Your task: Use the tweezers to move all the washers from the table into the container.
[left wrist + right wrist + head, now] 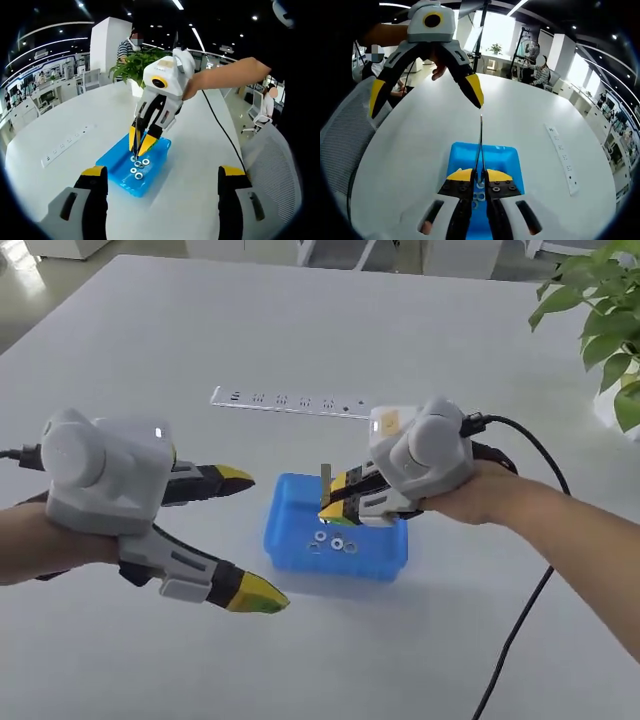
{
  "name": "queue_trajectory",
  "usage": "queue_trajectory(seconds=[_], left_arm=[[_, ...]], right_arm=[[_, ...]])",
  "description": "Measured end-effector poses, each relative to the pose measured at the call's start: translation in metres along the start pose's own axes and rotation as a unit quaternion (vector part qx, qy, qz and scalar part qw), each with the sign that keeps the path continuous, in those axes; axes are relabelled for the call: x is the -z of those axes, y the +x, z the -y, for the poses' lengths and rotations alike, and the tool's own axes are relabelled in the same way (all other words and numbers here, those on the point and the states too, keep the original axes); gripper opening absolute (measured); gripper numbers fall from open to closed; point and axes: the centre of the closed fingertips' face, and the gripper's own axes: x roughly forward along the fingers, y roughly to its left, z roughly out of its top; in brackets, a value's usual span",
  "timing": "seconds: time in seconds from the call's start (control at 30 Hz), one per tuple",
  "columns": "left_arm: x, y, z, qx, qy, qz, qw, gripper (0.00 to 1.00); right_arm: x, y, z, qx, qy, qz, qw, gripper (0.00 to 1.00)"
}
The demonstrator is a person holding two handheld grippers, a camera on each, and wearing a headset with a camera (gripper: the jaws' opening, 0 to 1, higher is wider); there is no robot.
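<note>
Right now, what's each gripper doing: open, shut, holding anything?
Left gripper: open, holding nothing.
Right gripper: shut on the tweezers, above the blue container.

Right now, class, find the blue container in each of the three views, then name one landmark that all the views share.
Head view: blue container at centre, just below the middle, with the tweezers over it.
Left gripper view: blue container lower centre, slightly left.
Right gripper view: blue container bottom centre.
Shared landmark: the white power strip.
</note>
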Motion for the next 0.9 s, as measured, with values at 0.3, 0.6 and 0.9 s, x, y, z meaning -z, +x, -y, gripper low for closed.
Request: queue_trajectory(seconds=[0.3,0.6,0.9], left_arm=[[-0.005,0.014,-0.007,0.006,0.011,-0.001,0.9999,0.92],[-0.009,0.025,-0.019,0.01,0.036,-0.005,0.9993,0.66],[-0.015,0.037,-0.041,-0.009,0.057,-0.008,0.9983,0.28]], right_arm=[[0.009,0.009,0.001,-0.007,0.005,0.003,1.0,0.09],[0.013,0.015,-0.004,-0.019,0.009,0.01,0.9997,0.09],[0.02,0.021,-0.008,-0.036,0.005,0.011,0.9993,0.09]])
